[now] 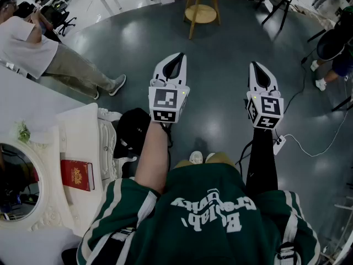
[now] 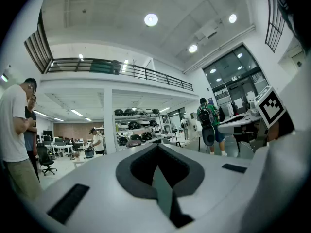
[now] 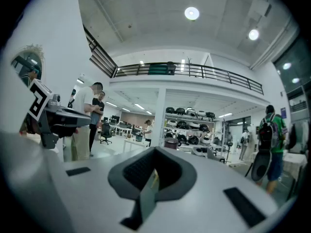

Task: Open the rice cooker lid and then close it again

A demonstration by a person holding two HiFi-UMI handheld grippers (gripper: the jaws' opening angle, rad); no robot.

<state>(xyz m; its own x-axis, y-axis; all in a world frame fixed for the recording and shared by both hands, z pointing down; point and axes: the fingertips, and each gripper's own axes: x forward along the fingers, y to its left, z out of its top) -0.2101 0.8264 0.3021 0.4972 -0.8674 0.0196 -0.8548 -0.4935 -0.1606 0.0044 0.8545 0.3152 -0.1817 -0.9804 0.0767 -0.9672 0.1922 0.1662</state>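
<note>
The left gripper (image 1: pixel 177 57) and right gripper (image 1: pixel 255 65) are seen from steeply overhead; both gripper views are aimed across the hall, with the shelves (image 2: pixel 138 125) (image 3: pixel 187 113) shared.

White lettering (image 1: pixel 212 211) on the green sweatshirt (image 1: pixel 165 233), upside down here, perhaps two words, not surely readable.

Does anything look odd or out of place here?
Nothing is spilled or damaged, but no rice cooker shows in any view: the left gripper and right gripper, both shut and empty, point out over grey floor.
</note>
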